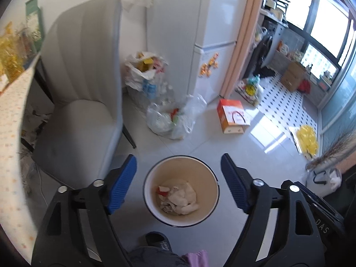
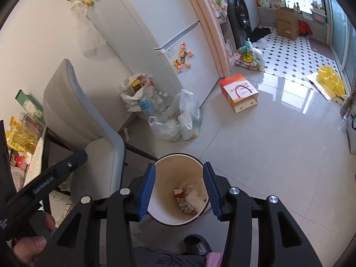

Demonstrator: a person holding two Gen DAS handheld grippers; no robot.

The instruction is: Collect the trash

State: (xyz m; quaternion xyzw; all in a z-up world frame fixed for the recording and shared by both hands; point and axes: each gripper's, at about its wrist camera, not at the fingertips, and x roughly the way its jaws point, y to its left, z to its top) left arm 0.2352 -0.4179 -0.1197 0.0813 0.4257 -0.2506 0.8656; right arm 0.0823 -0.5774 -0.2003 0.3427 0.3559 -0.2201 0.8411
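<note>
A cream bin [image 1: 201, 171] with a dark rim stands on the pale floor tiles, directly below both grippers. Crumpled white paper and a red scrap [image 1: 182, 197] lie at its bottom. My left gripper [image 1: 179, 179] hangs above the bin with its blue pads spread wide and nothing between them. In the right wrist view the bin [image 2: 175, 166] shows through the gap of my right gripper [image 2: 179, 192], whose jaws stand partly apart and hold nothing. The trash [image 2: 191, 197] is visible there too. The left gripper's black body [image 2: 44, 182] crosses the lower left, held by a hand [image 2: 31, 247].
A grey chair [image 1: 77, 89] stands left of the bin, beside a cluttered table [image 1: 13, 111]. Filled plastic bags [image 1: 171, 120] sit by the white fridge [image 1: 213, 33]. An orange-and-white paper bag [image 1: 233, 115] and a yellow bag [image 1: 308, 138] lie further off. A slippered foot [image 1: 158, 242] is near the bin.
</note>
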